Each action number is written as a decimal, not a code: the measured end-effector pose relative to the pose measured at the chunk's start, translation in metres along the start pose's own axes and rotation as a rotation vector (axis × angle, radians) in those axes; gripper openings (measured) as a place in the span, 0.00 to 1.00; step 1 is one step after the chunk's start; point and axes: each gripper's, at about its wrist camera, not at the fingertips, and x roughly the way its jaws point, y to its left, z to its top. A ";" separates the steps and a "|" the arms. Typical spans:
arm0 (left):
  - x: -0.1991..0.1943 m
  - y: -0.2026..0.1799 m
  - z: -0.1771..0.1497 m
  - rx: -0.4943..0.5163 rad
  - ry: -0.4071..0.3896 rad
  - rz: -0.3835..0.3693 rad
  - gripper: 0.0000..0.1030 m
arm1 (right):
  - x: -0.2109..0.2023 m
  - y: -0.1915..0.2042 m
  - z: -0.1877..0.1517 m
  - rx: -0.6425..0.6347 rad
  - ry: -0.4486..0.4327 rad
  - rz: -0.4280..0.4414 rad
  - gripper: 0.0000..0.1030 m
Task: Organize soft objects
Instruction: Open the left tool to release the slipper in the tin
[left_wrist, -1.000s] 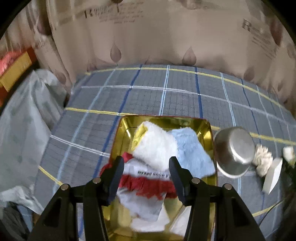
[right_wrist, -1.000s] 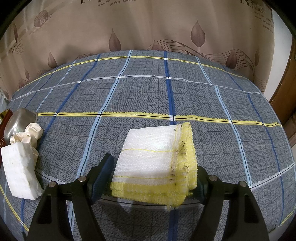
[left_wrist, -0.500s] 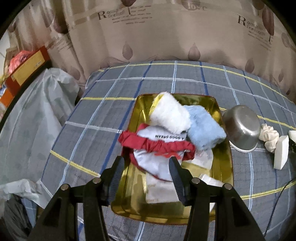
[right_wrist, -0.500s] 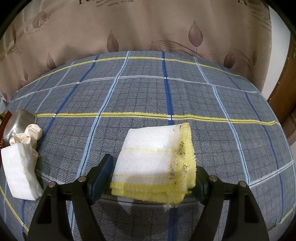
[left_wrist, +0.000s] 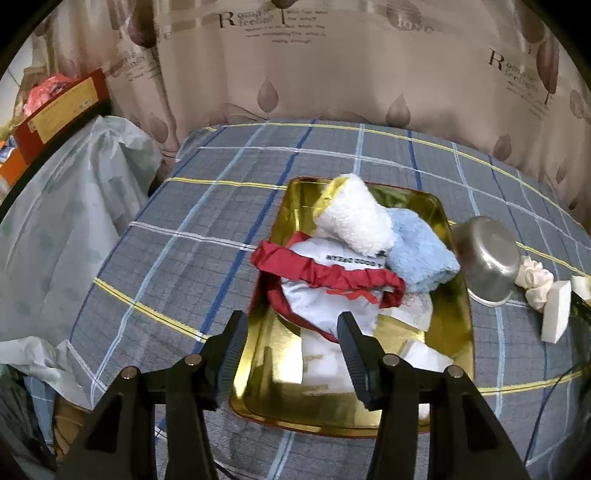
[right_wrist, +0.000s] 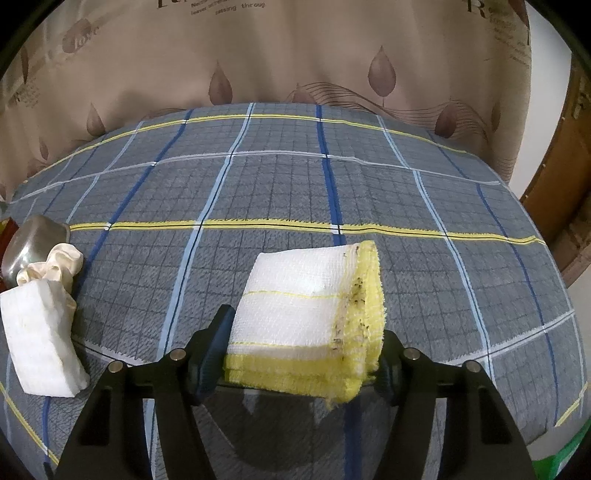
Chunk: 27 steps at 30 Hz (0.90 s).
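Cloth: folded white gauze with yellow edges, lying on the plaid cover between the right gripper fingers.
Right gripper: jaws have just been closing; pads now pinch the near fold.
Handling: likely light and floppy; grip the thick folded edge.
Left gripper: open, empty, above the gold tray of towels.

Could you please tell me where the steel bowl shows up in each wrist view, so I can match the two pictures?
Left wrist view: the steel bowl lies tipped at the right, just beyond the gold tray.
Right wrist view: the bowl sits at the far left edge, partly cut off.
Shared landmark: the cream scrunchie beside the bowl, with a white sponge next to it.
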 end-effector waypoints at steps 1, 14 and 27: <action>0.001 0.000 0.000 0.003 -0.003 0.015 0.50 | -0.001 0.000 0.000 0.003 0.002 -0.003 0.60; 0.006 0.019 -0.003 -0.062 -0.006 0.042 0.50 | -0.034 0.012 -0.004 -0.001 -0.017 0.005 0.59; -0.002 0.045 -0.001 -0.168 -0.032 0.043 0.50 | -0.099 0.081 0.013 -0.117 -0.135 0.160 0.59</action>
